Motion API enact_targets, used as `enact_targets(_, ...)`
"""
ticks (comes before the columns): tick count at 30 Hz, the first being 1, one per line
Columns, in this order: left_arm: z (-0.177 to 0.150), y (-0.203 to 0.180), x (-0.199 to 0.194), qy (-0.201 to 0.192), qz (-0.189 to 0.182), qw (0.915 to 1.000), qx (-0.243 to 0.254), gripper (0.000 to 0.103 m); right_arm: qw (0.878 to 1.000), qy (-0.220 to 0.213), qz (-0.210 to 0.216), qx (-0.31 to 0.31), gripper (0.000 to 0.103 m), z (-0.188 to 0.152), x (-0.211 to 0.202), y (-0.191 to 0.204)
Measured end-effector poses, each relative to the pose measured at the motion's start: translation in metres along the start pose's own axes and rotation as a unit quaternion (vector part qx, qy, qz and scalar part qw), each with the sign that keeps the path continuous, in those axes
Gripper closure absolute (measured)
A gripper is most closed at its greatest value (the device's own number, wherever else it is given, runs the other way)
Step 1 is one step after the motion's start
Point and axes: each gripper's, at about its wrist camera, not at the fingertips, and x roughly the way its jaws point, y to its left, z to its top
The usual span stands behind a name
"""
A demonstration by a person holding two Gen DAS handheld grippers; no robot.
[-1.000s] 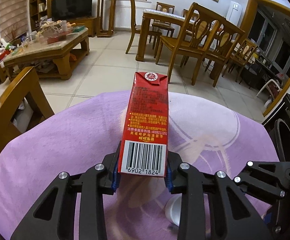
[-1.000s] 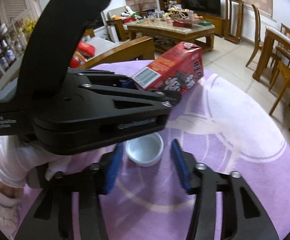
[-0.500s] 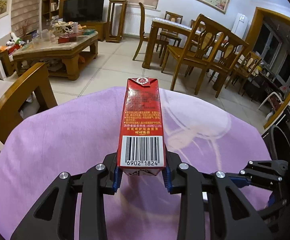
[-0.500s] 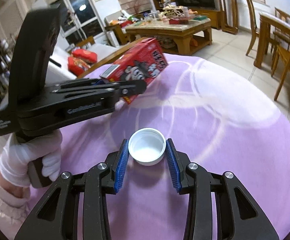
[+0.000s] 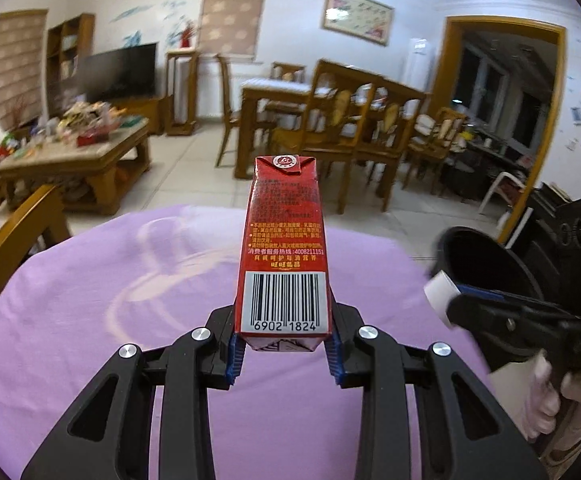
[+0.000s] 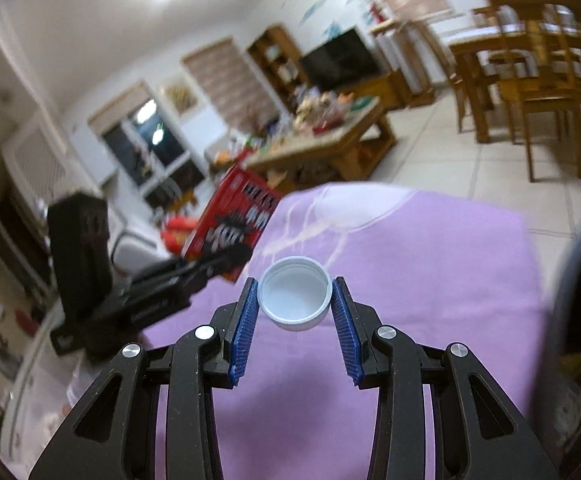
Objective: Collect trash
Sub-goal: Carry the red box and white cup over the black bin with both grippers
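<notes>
Both pieces have just been lifted clear of the purple-clothed tabletop (image 5: 90, 300): the left hand-held gripper (image 5: 283, 354) clamps the red drink carton (image 5: 284, 256), the right hand-held gripper (image 6: 295, 316) pinches the white plastic cap (image 6: 294, 298), nearing the black bin (image 5: 486, 260) at right.

Purple tablecloth (image 5: 130, 320), wooden coffee table (image 5: 78, 156), dining chairs (image 5: 330, 128), television (image 5: 118, 72).

A home's living-dining room: television (image 5: 118, 70), cluttered coffee table (image 5: 78, 152), wooden dining chairs (image 5: 342, 128)

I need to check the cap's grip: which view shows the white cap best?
The right wrist view: the white cap sits centred, open side up, clamped in the right gripper. The left wrist view shows only its blurred side at the edge.
</notes>
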Motion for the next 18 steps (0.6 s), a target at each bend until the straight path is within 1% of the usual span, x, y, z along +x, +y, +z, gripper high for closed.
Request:
enact_targets(2,0.000,-0.025,-0.003,-0.009,-0.012,0.9998,0.016,0.070,0.999,-0.031,-0.008,0.015,0.065,-0.008,-0.034,-0.014)
enact_targets(5,0.001,-0.072,-0.002,-0.022,-0.035,0.9980,0.049,0.070,0.996,-0.077,-0.040,0.027,0.065,-0.017,-0.082,-0.038)
enact_targets(7,0.004,-0.092,0.000,-0.029,-0.050,0.9966,0.058,0.070,0.991,-0.108,-0.065,0.038,0.065,-0.022,-0.116,-0.057)
enact_targets(9,0.006,-0.122,0.006,-0.036,-0.068,0.9942,0.075,0.070,0.985,-0.140,-0.086,0.053,0.065,-0.028,-0.151,-0.079)
enact_targets(11,0.004,-0.143,0.010,-0.039,-0.081,0.9921,0.087,0.070,0.978,-0.167,-0.103,0.068,0.065,-0.035,-0.182,-0.099)
enact_targets(14,0.003,-0.179,0.025,-0.036,-0.106,0.9878,0.108,0.070,0.965,-0.207,-0.131,0.092,0.065,-0.045,-0.229,-0.132)
enact_targets(16,0.000,-0.203,0.038,-0.028,-0.124,0.9846,0.120,0.070,0.959,-0.222,-0.142,0.105,0.065,-0.054,-0.257,-0.154)
enact_targets(18,-0.005,-0.220,0.049,-0.020,-0.137,0.9821,0.127,0.070,0.953,-0.233,-0.151,0.117,0.065,-0.060,-0.274,-0.176)
